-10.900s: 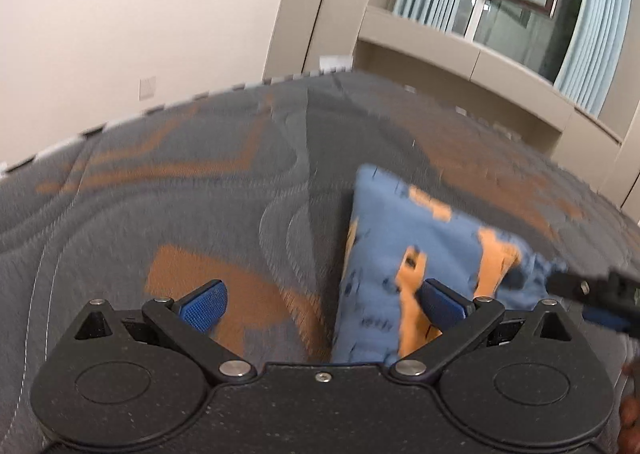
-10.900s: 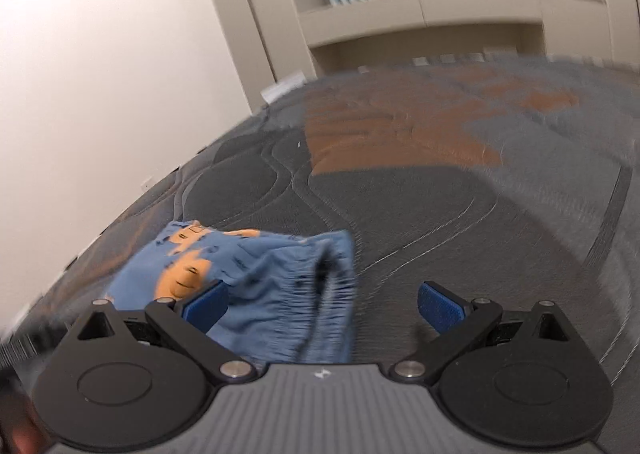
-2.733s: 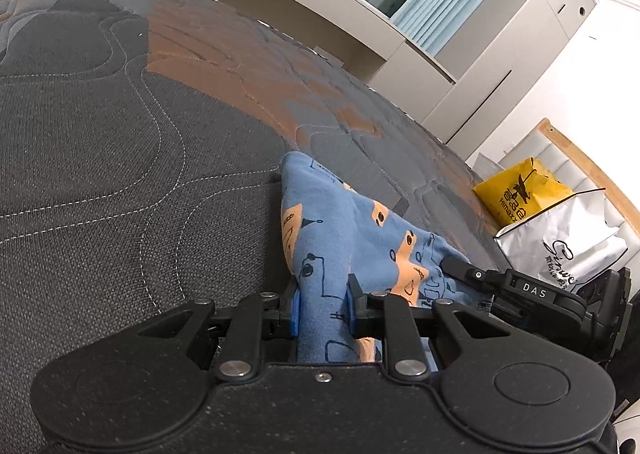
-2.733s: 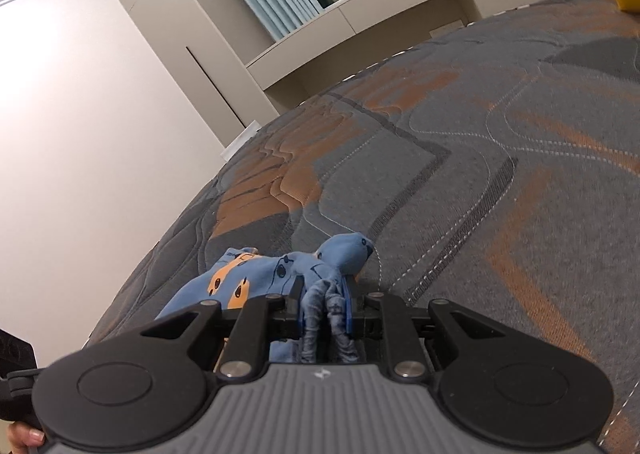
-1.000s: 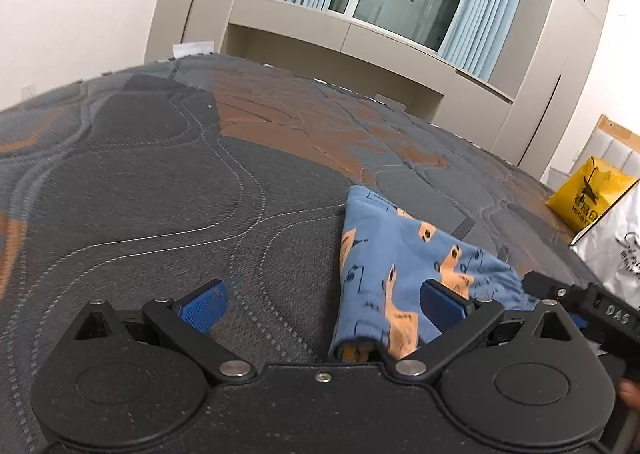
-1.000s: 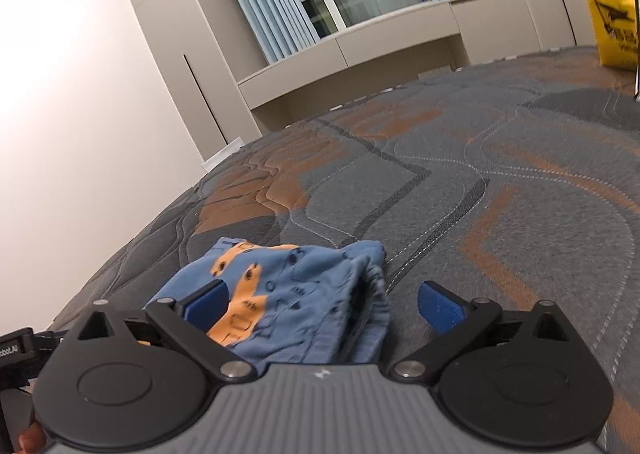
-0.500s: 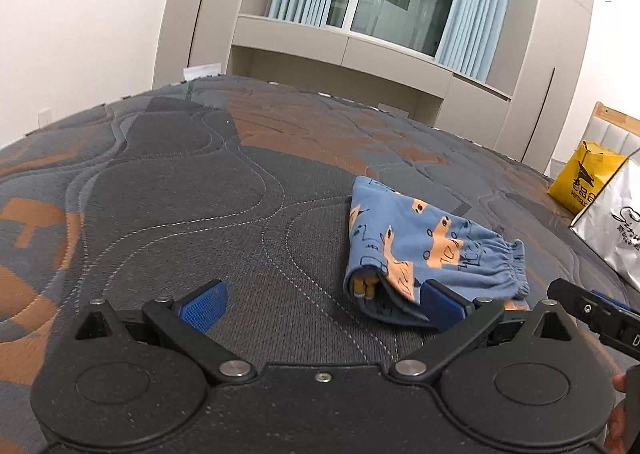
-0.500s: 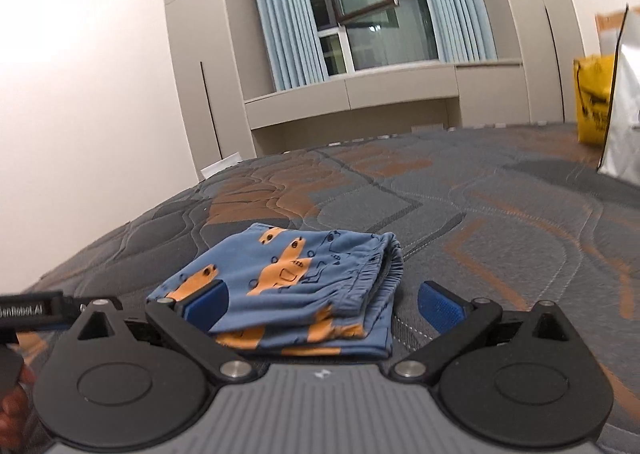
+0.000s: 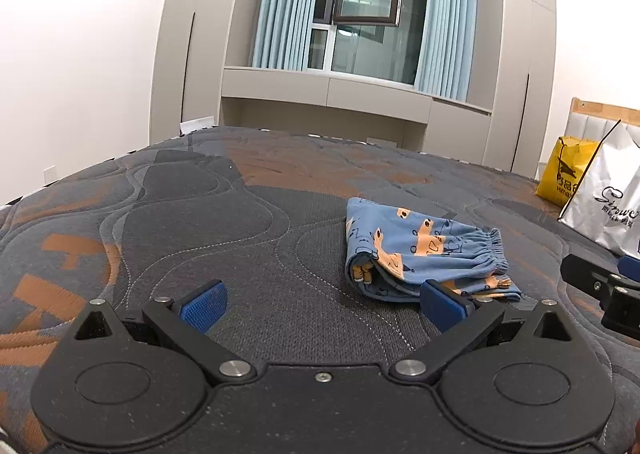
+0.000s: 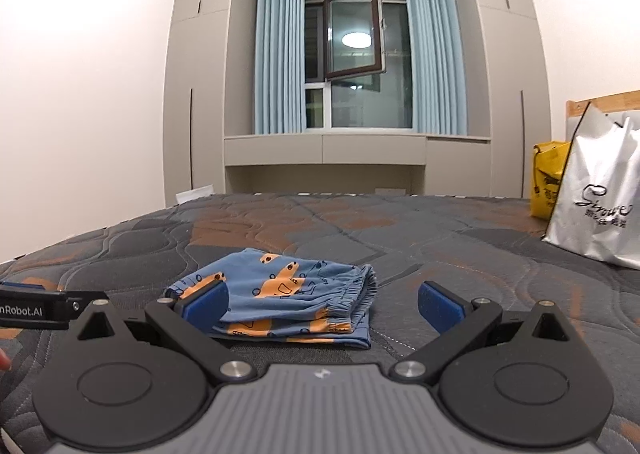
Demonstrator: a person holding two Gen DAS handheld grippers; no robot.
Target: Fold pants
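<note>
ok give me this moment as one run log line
phase: fold looks done | pants: folded, lying free on mattress | left gripper: open, empty | right gripper: open, empty

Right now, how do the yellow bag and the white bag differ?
The yellow bag is smaller and sits farther back; the white bag is larger, nearer, and partly covers it. The white bag carries dark script lettering, the yellow bag a dark printed logo. Both stand upright at the bed's right side.

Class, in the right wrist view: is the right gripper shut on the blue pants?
No, the right gripper is open, pants lying free.
</note>
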